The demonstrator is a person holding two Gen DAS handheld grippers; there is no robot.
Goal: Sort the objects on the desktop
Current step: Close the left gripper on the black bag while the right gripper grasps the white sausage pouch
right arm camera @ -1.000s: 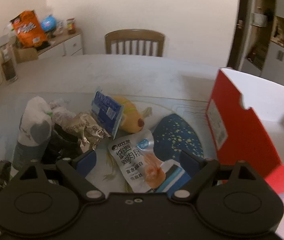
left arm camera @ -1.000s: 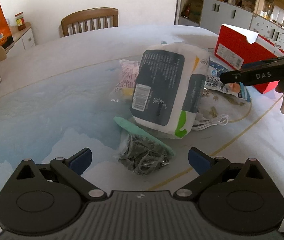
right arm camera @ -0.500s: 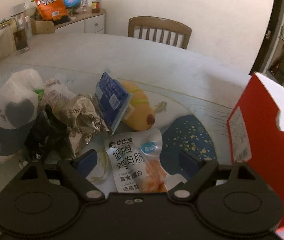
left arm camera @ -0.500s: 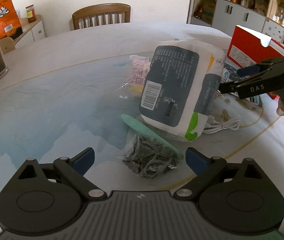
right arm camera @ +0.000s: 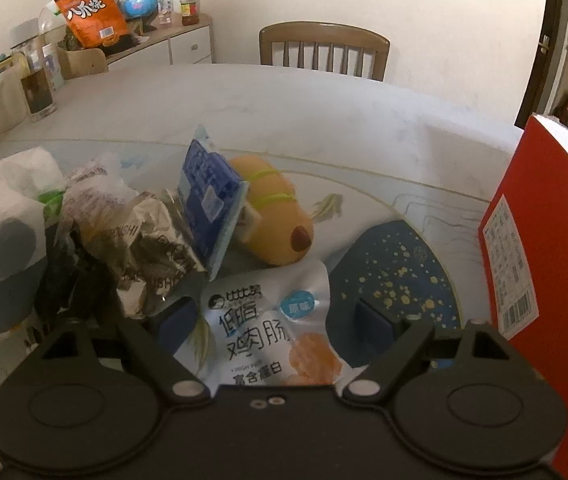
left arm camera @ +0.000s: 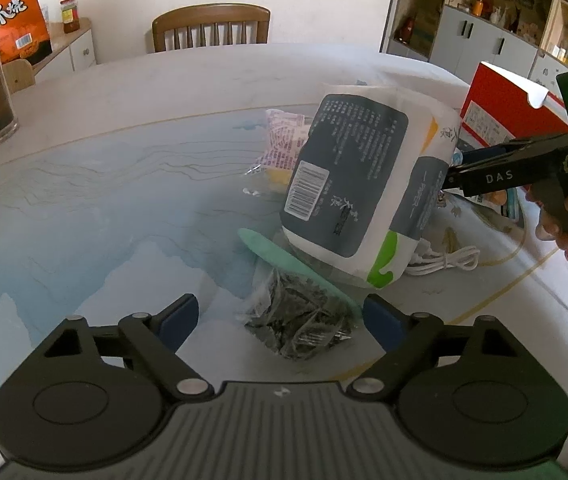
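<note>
On the table [left arm camera: 83, 200]: one red box [right arm camera: 544, 240], one closing left claw [left arm camera: 279, 322] astride one clear bag [left arm camera: 298, 322], one open right claw [right arm camera: 273, 314].

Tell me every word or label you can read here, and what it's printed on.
"DAS": side of the right gripper.
"八爪烧": orange snack bag.
"低脂 鸡肉肠" and "富含蛋白": white sausage pouch.
"...OUSHI": crumpled foil bag, partly hidden.
Tissue pack and red box: print and barcodes too small to read.
</note>
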